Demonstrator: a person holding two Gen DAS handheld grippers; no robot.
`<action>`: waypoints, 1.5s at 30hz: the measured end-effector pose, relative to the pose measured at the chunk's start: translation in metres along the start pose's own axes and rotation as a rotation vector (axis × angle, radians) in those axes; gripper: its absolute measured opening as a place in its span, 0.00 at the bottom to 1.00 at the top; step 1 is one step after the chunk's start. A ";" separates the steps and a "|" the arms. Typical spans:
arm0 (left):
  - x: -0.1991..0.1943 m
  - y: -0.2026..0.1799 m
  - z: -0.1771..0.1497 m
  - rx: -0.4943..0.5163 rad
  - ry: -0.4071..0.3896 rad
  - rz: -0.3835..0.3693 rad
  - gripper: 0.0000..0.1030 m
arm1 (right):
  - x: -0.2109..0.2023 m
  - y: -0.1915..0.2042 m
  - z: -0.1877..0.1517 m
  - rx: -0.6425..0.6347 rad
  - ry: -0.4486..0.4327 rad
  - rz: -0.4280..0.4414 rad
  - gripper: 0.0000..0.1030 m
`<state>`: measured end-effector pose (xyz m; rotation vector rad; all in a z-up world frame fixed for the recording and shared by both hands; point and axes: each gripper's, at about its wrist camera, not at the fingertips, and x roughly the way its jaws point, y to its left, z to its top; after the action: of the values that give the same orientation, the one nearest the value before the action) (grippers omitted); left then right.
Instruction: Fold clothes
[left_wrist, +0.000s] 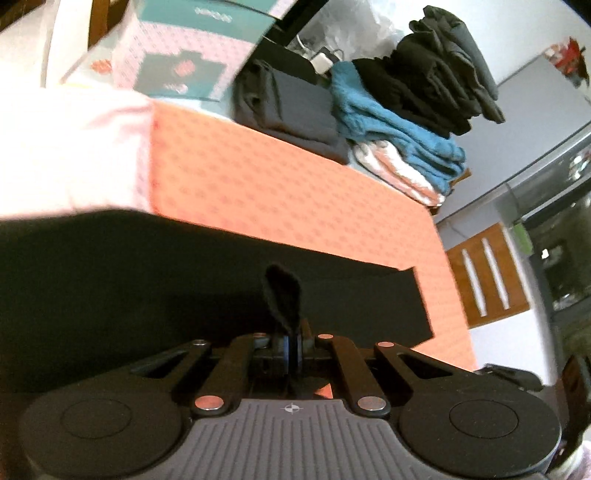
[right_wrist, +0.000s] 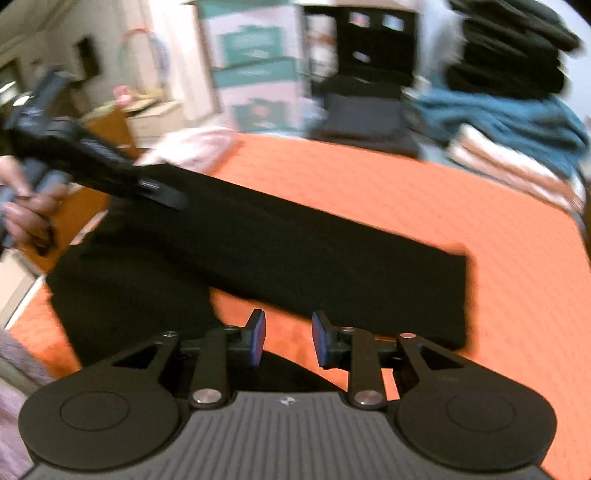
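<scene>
A black garment (right_wrist: 295, 258) lies folded into a long band across the orange mat (right_wrist: 406, 192). In the left wrist view it (left_wrist: 147, 280) fills the lower left. My left gripper (left_wrist: 293, 350) is shut on a pinched fold of the black garment (left_wrist: 282, 295) that sticks up between its pads. In the right wrist view the left gripper (right_wrist: 162, 192) rests on the garment's far left end, held by a hand (right_wrist: 29, 218). My right gripper (right_wrist: 288, 338) is open and empty, just above the garment's near edge.
A stack of folded clothes, black (left_wrist: 443, 74) over blue (left_wrist: 388, 122) over pink-white (left_wrist: 399, 173), stands at the mat's far right. A dark folded piece (left_wrist: 295, 110) lies beside it. A pink cloth (left_wrist: 66, 147) lies at far left. Patterned boxes (left_wrist: 177, 62) stand behind.
</scene>
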<state>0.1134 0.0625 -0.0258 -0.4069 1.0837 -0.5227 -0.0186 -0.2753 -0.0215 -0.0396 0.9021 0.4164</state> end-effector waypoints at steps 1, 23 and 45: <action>-0.001 0.003 0.003 0.005 -0.001 0.011 0.06 | 0.000 -0.008 -0.004 0.027 0.007 -0.025 0.31; -0.046 0.064 0.009 -0.089 -0.054 0.147 0.28 | 0.008 -0.034 -0.024 0.110 0.063 -0.112 0.34; -0.129 0.106 -0.150 -0.252 -0.072 0.331 0.39 | -0.022 -0.011 -0.091 0.204 0.144 -0.101 0.41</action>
<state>-0.0494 0.2151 -0.0538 -0.4517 1.1231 -0.0777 -0.0953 -0.3116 -0.0625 0.0723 1.0763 0.2285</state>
